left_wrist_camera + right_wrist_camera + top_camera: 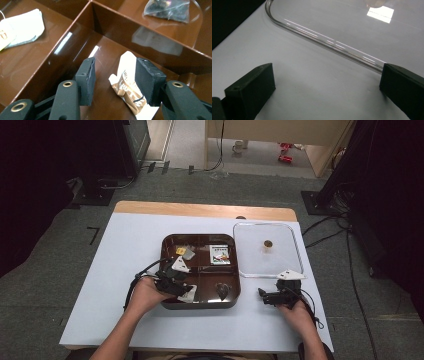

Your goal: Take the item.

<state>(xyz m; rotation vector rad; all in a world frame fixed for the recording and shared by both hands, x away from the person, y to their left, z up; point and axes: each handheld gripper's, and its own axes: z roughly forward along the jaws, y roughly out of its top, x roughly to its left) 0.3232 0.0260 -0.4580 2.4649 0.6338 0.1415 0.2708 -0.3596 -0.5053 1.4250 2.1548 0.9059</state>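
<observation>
A brown compartment tray [200, 306] sits mid-table. In its front-left compartment lies a white and brown sachet [125, 87] [190, 295]. My left gripper [115, 67] [184, 290] reaches into that compartment, open, with the sachet between its jaws; the sachet lies against the right-hand pad [146, 80] and well apart from the other pad. My right gripper [327, 75] [264, 296] stands wide open over the bare white table, just short of the front edge of a clear lid [352, 27] [280, 262], holding nothing.
Other tray compartments hold a tea bag [22, 27], a dark packet [167, 8] [222, 291] and a white printed packet [220, 254]. The clear lid has a small brown knob [268, 244]. Cables trail from both grippers. Dark equipment stands around the table.
</observation>
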